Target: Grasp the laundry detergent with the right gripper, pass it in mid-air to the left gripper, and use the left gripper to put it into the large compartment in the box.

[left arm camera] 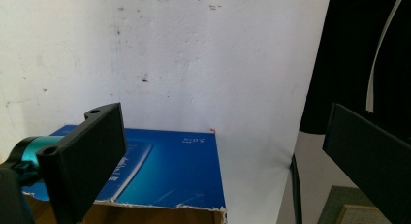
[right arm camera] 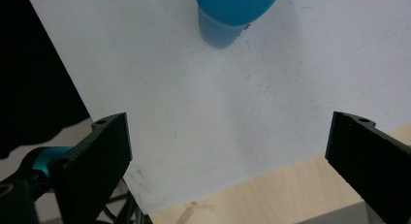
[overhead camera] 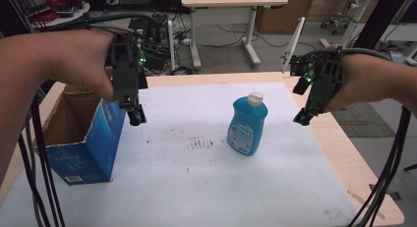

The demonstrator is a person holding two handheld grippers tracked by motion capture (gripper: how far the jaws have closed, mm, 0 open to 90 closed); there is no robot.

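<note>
Left gripper raised, jaws wide apart, right gripper likewise

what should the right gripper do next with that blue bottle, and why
Probably bring the right gripper left and down toward the blue bottle. Its jaws stand wide open and hold nothing, and the bottle stands upright and untouched on the white mat, apart from the gripper. The open box sits at the far left.

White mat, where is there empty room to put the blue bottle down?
The white mat is bare in front, nearer the person than the blue bottle, and between the bottle and the open blue box. The left edge is crowded by the box. Both grippers, left and right, hover above.
</note>
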